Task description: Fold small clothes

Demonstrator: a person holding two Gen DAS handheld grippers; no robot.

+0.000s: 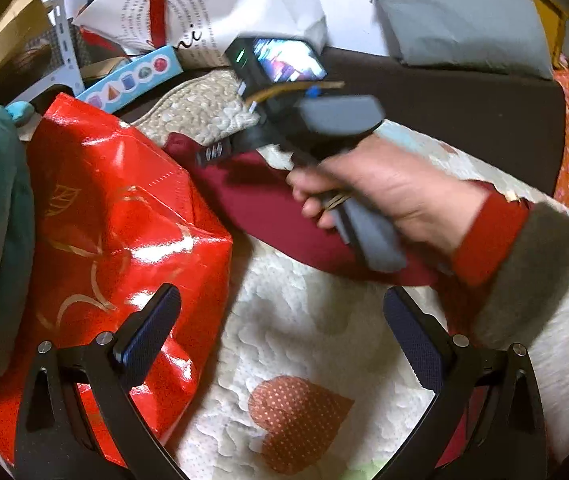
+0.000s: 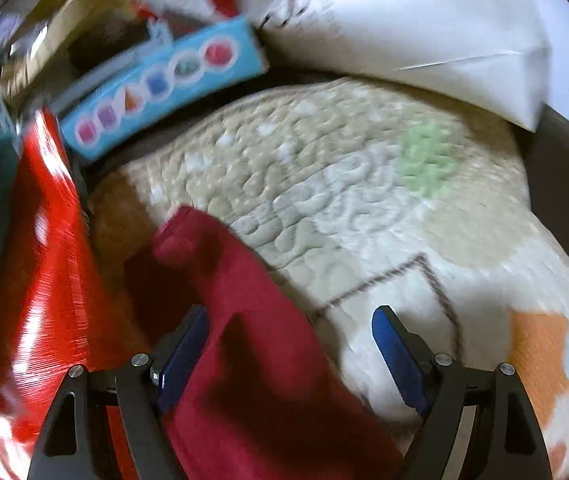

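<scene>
Left wrist view first: the left gripper hangs with its fingers spread wide and nothing between them, over the quilted blanket with the dotted heart patch. A shiny red bag crowds in right beside it on the left. Farther out, the person's right hand is wrapped around the handle of the right gripper, wrist bent and nose pointed to the far left, down at the dark red garment. That garment lies in a long strip across the blanket, from the bag's far corner back toward the red sleeve cuff.

Right wrist view: it's blurry, so take this loosely. The right gripper's fingers are apart, and the dark red garment runs up between them, covering part of the left finger. The right finger stands clear over the blanket. So released, straddling the cloth, not pinching it as far as I can tell.

How I'd play it: looks like the grab for the far end is just being set up. Get both pads properly either side of one edge before squeezing, catch one layer only, and keep clear of the red bag and the blue box beyond it. The left gripper could pin the near end so the fold lands square.
</scene>
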